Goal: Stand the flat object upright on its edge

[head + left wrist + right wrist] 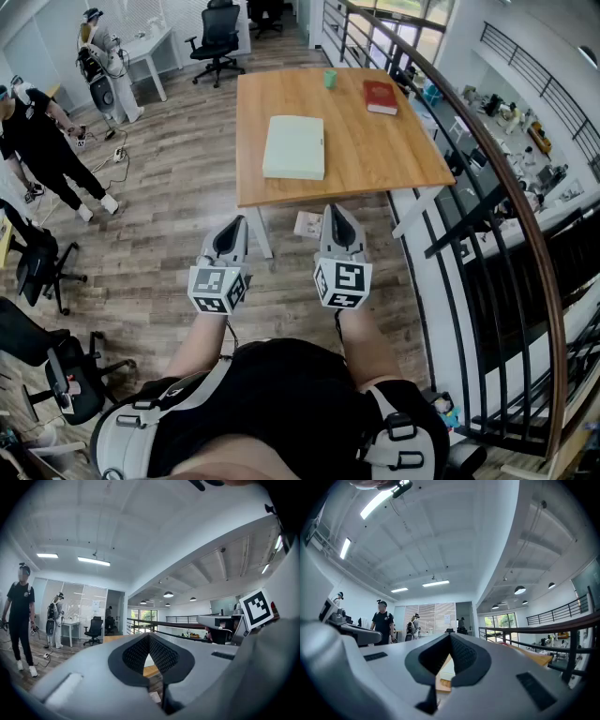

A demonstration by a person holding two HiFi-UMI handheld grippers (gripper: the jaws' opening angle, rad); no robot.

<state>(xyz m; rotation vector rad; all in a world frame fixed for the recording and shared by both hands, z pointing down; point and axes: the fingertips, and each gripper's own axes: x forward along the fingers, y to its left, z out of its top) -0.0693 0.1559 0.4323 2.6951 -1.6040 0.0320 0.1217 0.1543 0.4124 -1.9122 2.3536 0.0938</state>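
A pale green flat box (pixel 294 146) lies flat on the wooden table (pixel 394 150), near its left front. A red book (pixel 380 97) also lies flat at the far right, with a small green cup (pixel 330 79) behind it. My left gripper (pixel 236 222) (pixel 149 637) and right gripper (pixel 336 210) (pixel 450 636) hover side by side in front of the table's near edge, over the floor. Both point toward the table, clear of every object. In each gripper view the jaws are shut with nothing between them.
A dark metal railing (pixel 487 187) with a wooden handrail runs close along the table's right side. A sheet of paper (pixel 307 224) lies on the floor under the table's front edge. A person (pixel 42 141) stands at the left, with office chairs (pixel 37 267) near.
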